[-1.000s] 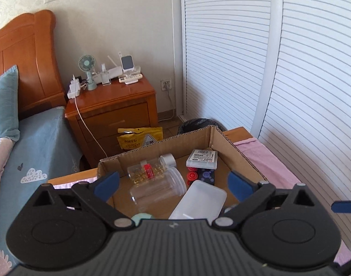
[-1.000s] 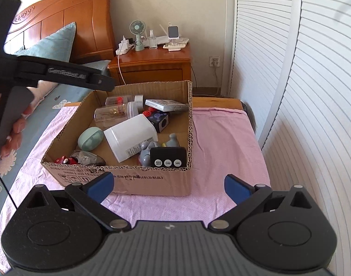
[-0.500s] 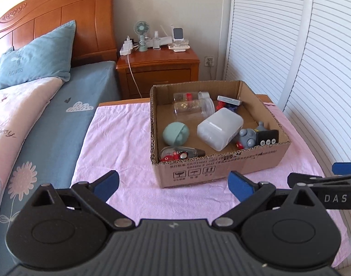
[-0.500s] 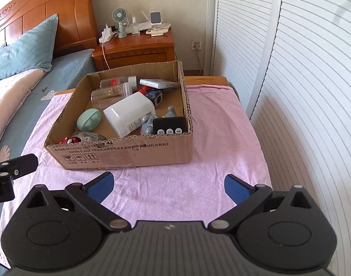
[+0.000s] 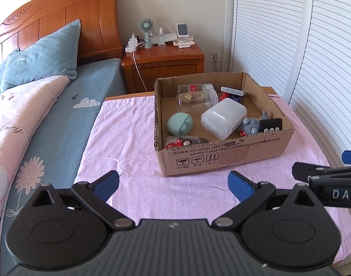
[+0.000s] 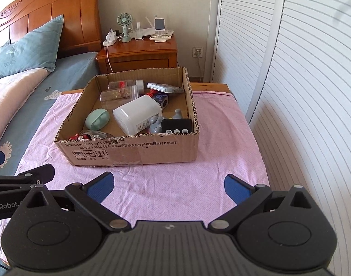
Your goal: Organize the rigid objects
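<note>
A cardboard box [image 5: 223, 158] [image 6: 134, 151] stands on a pink cloth. Inside lie two clear jars [image 5: 196, 97] [image 6: 116, 95], a white plastic container [image 5: 223, 117] [image 6: 138, 115], a mint-green egg-shaped case [image 5: 180, 123] [image 6: 97, 118], a black timer [image 5: 270, 125] [image 6: 176, 126], a grey toy [image 5: 251, 125] and a flat grey box [image 5: 232, 90] [image 6: 165, 87]. My left gripper [image 5: 173, 185] is open and empty, held back from the box's near wall. My right gripper [image 6: 168, 185] is open and empty too, also short of the box.
The pink cloth [image 5: 124, 142] [image 6: 221, 138] covers a small table beside a bed [image 5: 48, 119]. A wooden nightstand [image 5: 162, 64] with a fan and chargers stands behind. White slatted doors [image 6: 302, 80] line the right side.
Both grippers have drawn back and away from the box; a second ago the left one hung right over it. The box contents have not moved. Both stay open.
</note>
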`<state>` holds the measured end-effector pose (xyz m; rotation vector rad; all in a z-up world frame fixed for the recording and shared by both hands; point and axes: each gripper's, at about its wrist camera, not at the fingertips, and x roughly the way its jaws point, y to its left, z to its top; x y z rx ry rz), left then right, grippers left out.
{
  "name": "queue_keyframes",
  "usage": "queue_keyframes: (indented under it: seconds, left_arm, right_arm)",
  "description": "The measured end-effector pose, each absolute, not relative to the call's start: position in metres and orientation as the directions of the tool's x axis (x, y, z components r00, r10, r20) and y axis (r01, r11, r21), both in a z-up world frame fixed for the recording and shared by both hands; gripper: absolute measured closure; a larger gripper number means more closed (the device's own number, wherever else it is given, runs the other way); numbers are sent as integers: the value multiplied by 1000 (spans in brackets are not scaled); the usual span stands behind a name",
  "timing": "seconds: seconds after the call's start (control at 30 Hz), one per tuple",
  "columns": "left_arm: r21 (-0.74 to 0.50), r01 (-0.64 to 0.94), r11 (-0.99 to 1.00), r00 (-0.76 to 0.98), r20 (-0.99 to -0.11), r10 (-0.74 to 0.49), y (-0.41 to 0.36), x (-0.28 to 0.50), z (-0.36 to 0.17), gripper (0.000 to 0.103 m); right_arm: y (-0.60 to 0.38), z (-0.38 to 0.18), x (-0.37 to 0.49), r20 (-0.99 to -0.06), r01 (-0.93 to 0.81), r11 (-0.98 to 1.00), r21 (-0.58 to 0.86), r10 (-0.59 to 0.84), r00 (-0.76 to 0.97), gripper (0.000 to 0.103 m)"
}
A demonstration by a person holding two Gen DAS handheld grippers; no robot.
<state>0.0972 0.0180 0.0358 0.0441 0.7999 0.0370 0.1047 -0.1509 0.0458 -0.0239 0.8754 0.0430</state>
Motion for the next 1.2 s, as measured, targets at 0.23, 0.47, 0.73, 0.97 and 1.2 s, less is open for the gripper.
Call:
queue_keyframes:
  seconds: [0.23, 0.47, 0.73, 0.97, 1.2]
  left_arm:
    - [46, -18, 999, 701, -712, 46, 18, 95, 39, 3]
    - [49, -24, 999, 700, -712, 51, 18, 94, 40, 3]
    - [62, -21, 998, 703, -709, 59, 17, 93, 41, 3]
    - [67, -17, 998, 704, -708, 60, 15, 93, 41, 3]
    - [72, -14, 997, 704, -708, 61, 13, 94, 41, 3]
  right_arm:
    - [-150, 46, 103, -765, -48, 999, -4, 28, 644, 0]
    - [-150, 46, 103, -765, -48, 999, -6, 26, 644, 0]
    - [-150, 46, 103, -765, -49, 999, -7, 26, 644, 0]
    - [-151, 46, 103, -764, -46, 999, -3, 27, 644, 0]
    - [-154, 46, 103, -764, -43, 999, -1, 27, 645, 0]
